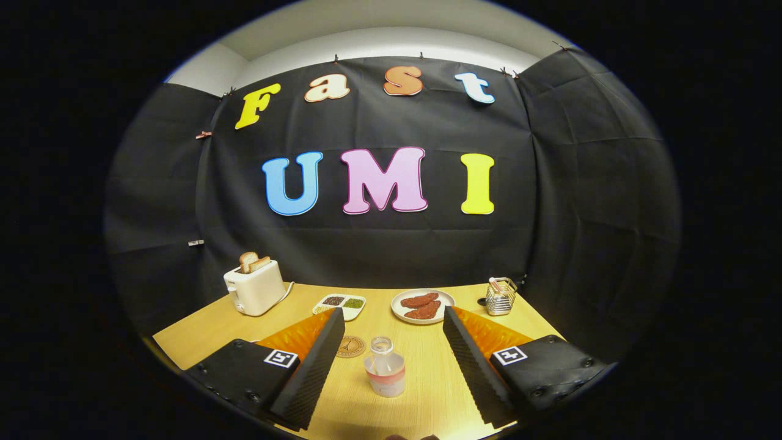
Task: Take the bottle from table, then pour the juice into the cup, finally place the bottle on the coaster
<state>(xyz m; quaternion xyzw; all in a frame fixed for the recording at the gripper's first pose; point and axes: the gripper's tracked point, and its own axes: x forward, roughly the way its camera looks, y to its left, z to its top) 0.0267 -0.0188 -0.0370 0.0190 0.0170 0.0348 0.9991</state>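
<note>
The gripper point(391, 318) had its fingers spread wide apart, gripping nothing. The bottle point(385, 368) stood upright between them, untouched, slightly left of centre; the coaster point(350, 346) lay just beyond it, far-left.

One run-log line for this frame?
phase: approach | gripper: jaws open, holding nothing | bottle: upright between jaws, untouched | coaster: bare, beside bottle
</note>
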